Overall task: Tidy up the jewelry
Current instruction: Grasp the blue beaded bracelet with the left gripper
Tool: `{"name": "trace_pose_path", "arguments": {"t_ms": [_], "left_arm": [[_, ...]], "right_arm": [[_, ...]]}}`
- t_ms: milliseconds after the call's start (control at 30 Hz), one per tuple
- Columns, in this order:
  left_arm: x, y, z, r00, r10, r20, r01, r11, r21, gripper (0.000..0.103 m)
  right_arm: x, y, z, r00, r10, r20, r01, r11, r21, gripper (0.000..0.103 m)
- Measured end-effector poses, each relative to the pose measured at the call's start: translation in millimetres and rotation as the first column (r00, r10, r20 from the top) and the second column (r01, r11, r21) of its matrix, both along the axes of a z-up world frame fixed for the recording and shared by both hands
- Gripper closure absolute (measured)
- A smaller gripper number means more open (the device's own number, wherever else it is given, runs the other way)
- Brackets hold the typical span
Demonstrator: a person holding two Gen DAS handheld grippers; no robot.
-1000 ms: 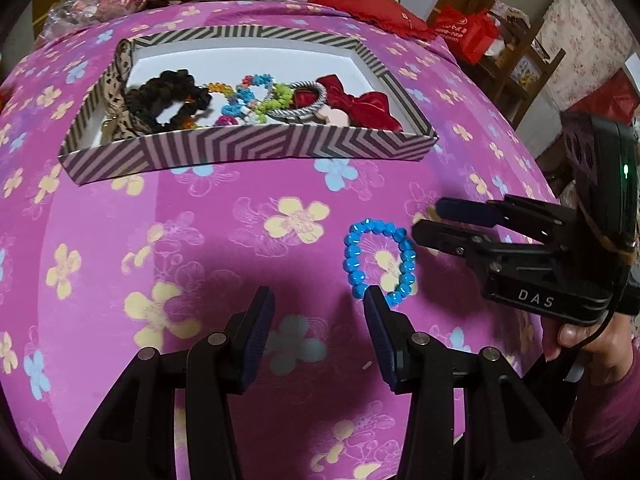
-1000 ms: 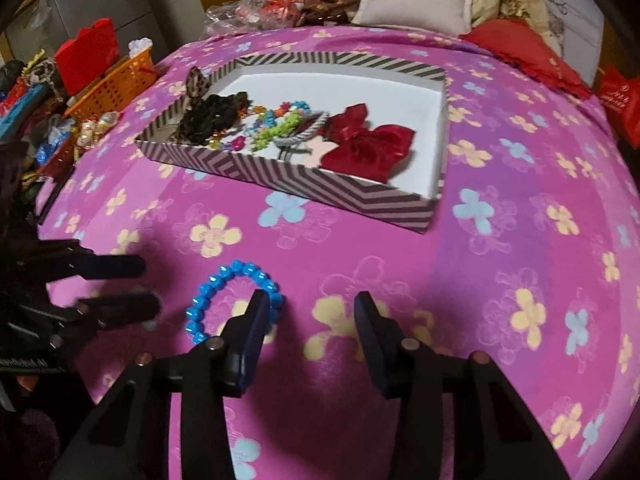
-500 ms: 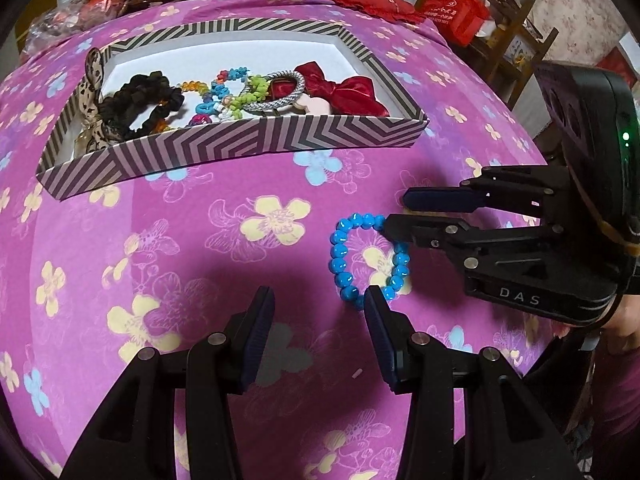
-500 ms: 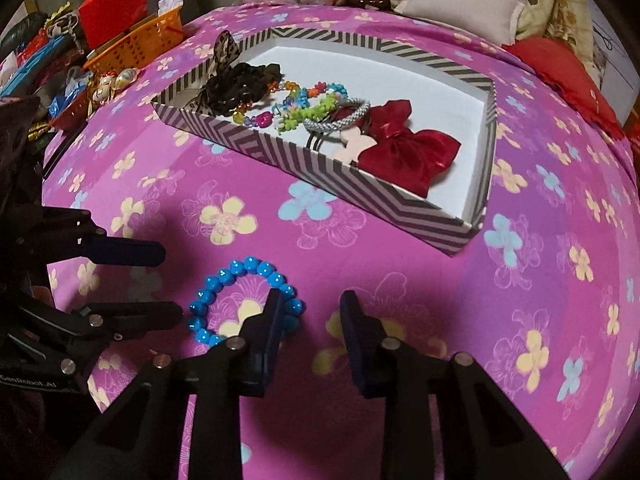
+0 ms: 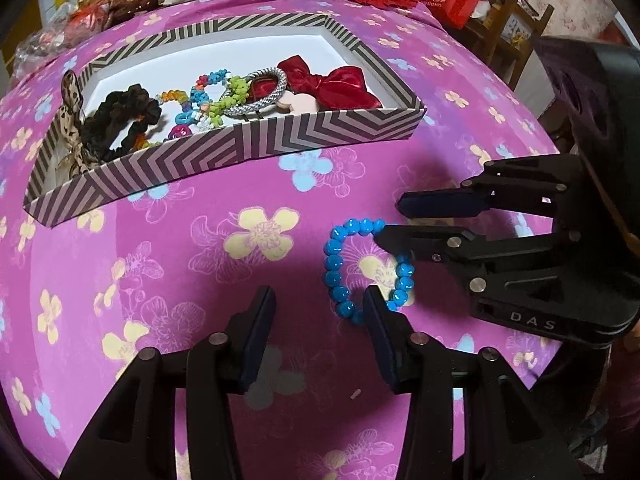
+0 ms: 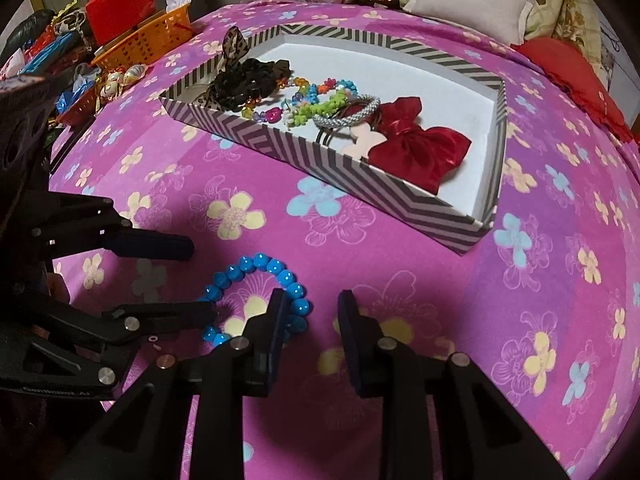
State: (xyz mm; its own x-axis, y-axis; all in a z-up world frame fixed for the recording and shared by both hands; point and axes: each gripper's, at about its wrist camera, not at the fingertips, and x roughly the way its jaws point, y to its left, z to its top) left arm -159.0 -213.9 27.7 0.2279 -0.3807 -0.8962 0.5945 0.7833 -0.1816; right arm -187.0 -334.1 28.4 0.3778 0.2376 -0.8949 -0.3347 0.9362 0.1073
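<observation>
A blue bead bracelet (image 5: 338, 276) lies flat on the pink flowered cover; it also shows in the right wrist view (image 6: 256, 268). My left gripper (image 5: 320, 300) is open, its right finger touching the bracelet's near edge. My right gripper (image 6: 310, 304) is open, narrower than before, and its left finger sits inside the bracelet's ring with the right finger outside it. In the left wrist view the right gripper (image 5: 390, 220) comes in from the right. The striped box (image 5: 248, 148) holds a red bow (image 5: 332, 84), a silver bangle, bead bracelets and a black scrunchie (image 5: 120, 116).
The box's striped wall (image 6: 320, 156) stands beyond the bracelet. An orange basket (image 6: 148, 42) and clutter sit off the cover's left edge. Pillows (image 6: 472, 12) and a red cushion (image 6: 576, 76) lie behind the box.
My right gripper has moved in over the bracelet and narrowed, one finger now inside the ring. My left gripper has edged closer to the bracelet's near side.
</observation>
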Motion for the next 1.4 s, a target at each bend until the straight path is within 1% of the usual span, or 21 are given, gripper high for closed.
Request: {"name": "trace_pose_path", "arguments": {"t_ms": [33, 100, 133, 167, 267, 367, 433, 600, 700, 800, 867, 900, 933, 1033, 1133, 1167, 1233, 1400], "left_arm": [[1, 0, 0, 1.000, 0.000, -0.003, 0.000, 1.000, -0.006, 0.092], [2, 1, 0, 1.000, -0.004, -0.022, 0.003, 1.000, -0.025, 0.100], [2, 2, 0, 1.000, -0.009, -0.021, 0.009, 0.999, -0.032, 0.103], [1, 1, 1, 1.000, -0.015, -0.011, 0.014, 0.999, -0.030, 0.103], [-4, -2, 3, 0.999, -0.027, 0.031, 0.027, 1.000, -0.002, 0.103], [-6, -2, 6, 0.998, -0.028, 0.052, 0.028, 1.000, -0.003, 0.103], [-5, 0, 7, 0.998, -0.021, 0.052, 0.021, 1.000, -0.002, 0.103], [-1, 10, 11, 0.999, 0.002, 0.049, -0.001, 1.000, -0.025, 0.103], [-1, 11, 14, 1.000, -0.004, 0.029, 0.006, 0.999, -0.049, 0.103], [-1, 12, 16, 1.000, 0.013, 0.019, -0.011, 0.997, -0.074, 0.103], [-2, 11, 16, 1.000, 0.007, 0.013, -0.006, 0.997, -0.080, 0.103], [-2, 10, 16, 1.000, 0.005, 0.010, -0.004, 0.997, -0.079, 0.101], [-2, 8, 14, 1.000, 0.002, 0.005, -0.002, 0.997, -0.077, 0.097], [-2, 3, 10, 1.000, -0.005, 0.000, 0.005, 0.998, -0.058, 0.088], [-1, -5, 3, 1.000, -0.011, 0.003, 0.011, 1.000, -0.010, 0.087], [0, -6, 1, 1.000, -0.011, -0.004, 0.011, 1.000, -0.007, 0.084], [2, -8, 0, 1.000, -0.001, -0.008, 0.001, 1.000, -0.013, 0.083], [6, -10, -1, 1.000, 0.007, -0.022, -0.008, 1.000, -0.012, 0.083]], "right_arm": [[0, 0, 0, 1.000, -0.002, 0.002, 0.002, 1.000, -0.003, 0.077], [-2, 2, 0, 1.000, -0.007, 0.012, 0.007, 1.000, -0.019, 0.081], [-3, 3, 0, 1.000, -0.004, 0.014, 0.005, 1.000, -0.025, 0.086], [-4, 4, 0, 1.000, -0.002, 0.015, 0.002, 1.000, -0.026, 0.091], [-7, 10, 1, 1.000, 0.005, 0.030, -0.003, 0.999, -0.054, 0.093], [-10, 12, 3, 0.999, 0.001, 0.047, 0.002, 0.997, -0.074, 0.094], [-11, 11, 6, 0.998, -0.008, 0.061, 0.013, 0.997, -0.081, 0.094], [-15, 8, 15, 0.997, -0.019, 0.079, 0.023, 0.998, -0.057, 0.094], [-15, 7, 16, 0.997, -0.020, 0.072, 0.024, 0.998, -0.055, 0.094], [-13, 7, 12, 0.999, -0.017, 0.051, 0.020, 0.999, -0.051, 0.094], [-13, 7, 9, 0.999, -0.018, 0.043, 0.021, 0.999, -0.051, 0.094], [-13, 7, 8, 0.999, -0.021, 0.040, 0.023, 0.999, -0.047, 0.094], [-12, 6, 7, 0.999, -0.024, 0.038, 0.025, 0.999, -0.045, 0.094], [-12, 3, 7, 0.999, -0.033, 0.035, 0.034, 0.999, -0.041, 0.094], [-10, 0, 6, 0.999, -0.039, 0.027, 0.039, 0.999, -0.031, 0.094], [-10, 0, 6, 0.999, -0.037, 0.025, 0.038, 0.999, -0.031, 0.094], [-9, 1, 5, 0.999, -0.033, 0.020, 0.033, 0.999, -0.032, 0.094], [-8, 2, 1, 1.000, -0.028, 0.006, 0.028, 0.999, -0.015, 0.094]]}}
